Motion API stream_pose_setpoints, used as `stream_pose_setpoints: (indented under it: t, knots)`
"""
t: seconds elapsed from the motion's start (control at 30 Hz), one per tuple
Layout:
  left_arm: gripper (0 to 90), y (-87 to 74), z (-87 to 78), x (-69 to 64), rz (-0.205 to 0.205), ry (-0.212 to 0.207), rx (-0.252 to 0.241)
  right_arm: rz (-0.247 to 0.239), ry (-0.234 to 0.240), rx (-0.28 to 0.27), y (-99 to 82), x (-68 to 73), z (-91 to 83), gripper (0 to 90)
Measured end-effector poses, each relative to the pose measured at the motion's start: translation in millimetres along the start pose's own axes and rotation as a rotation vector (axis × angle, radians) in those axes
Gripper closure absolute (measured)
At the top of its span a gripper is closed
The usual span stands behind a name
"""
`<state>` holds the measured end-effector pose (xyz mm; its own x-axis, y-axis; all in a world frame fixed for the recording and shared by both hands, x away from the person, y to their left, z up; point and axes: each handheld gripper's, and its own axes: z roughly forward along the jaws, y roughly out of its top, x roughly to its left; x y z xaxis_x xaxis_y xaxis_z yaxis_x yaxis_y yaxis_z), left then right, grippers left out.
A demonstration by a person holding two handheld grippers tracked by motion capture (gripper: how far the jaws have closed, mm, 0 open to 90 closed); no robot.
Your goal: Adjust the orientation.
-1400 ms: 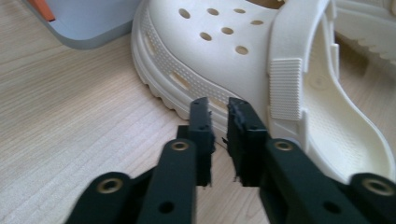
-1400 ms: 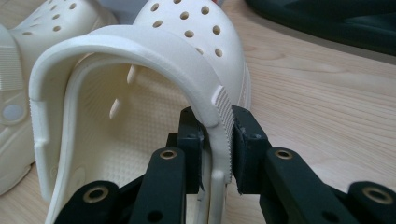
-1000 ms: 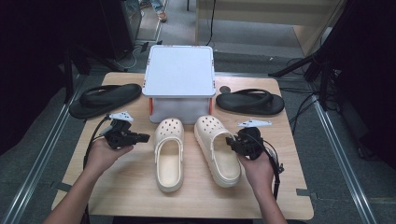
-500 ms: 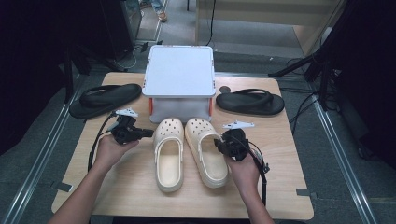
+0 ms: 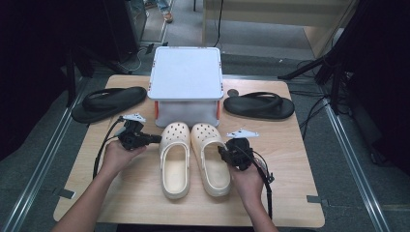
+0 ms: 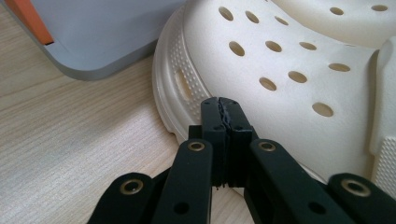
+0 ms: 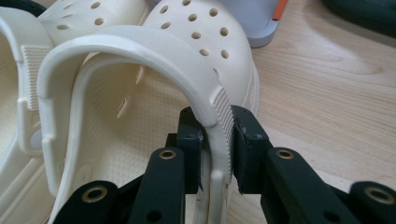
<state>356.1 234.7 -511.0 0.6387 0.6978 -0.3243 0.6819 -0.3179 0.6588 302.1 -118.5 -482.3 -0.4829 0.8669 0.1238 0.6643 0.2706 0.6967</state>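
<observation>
- Two cream clogs lie side by side in the middle of the table [image 5: 285, 145], toes toward the grey box [image 5: 186, 79]: the left clog [image 5: 174, 159] and the right clog [image 5: 210, 157]. A black sandal [image 5: 109, 102] lies at the far left and another black sandal [image 5: 258, 105] at the far right.
- Risk one: the right gripper [image 7: 217, 128] holds only the thin heel strap [image 7: 140, 46] of the right clog. This strap turns on its rivets, so I think a pull could swing the strap and leave the shoe behind, or the ribbed part could slip out of the pads.
- Risk two: the left gripper [image 6: 223, 109] can only push. If it pushes off centre, the left clog may rotate, hit its neighbour, or slide against the box.
- Right gripper: the jaws stand partly closed and pinch the strap at its outer side, one pad on each face.
- Left gripper: the jaws are pressed fully together with nothing between them; the tips are at the outer side wall of the left clog, near the toe. I cannot tell if they touch it.
</observation>
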Motion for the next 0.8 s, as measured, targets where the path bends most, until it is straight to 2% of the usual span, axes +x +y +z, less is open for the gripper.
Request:
stream_pose_setpoints:
  t: [0.2,0.33,0.5,0.57,0.7,0.8]
  knots:
    - [90.0,-1.8,-0.5,-0.7,-0.005,-0.012,0.008,-0.009,0.023,0.006,-5.4,7.5,1.3,75.5]
    - [90.0,-2.9,-1.0,-2.7,-0.006,-0.015,0.008,-0.012,0.019,-0.003,-8.2,13.5,2.2,75.1]
    - [90.0,-6.1,-1.5,-5.5,-0.008,-0.023,0.002,0.007,0.030,-0.009,-9.1,12.2,2.1,75.0]
    - [90.0,-7.6,-1.8,-7.6,-0.009,-0.038,0.014,0.011,0.045,-0.008,-9.0,12.2,2.3,74.7]
    - [90.0,-9.7,-2.4,-10.3,-0.022,-0.037,0.010,0.007,0.049,-0.011,-9.5,12.9,2.7,74.3]
    - [90.0,-10.9,-3.1,-12.5,-0.016,-0.038,0.013,0.003,0.052,-0.014,-10.2,12.6,2.6,73.8]
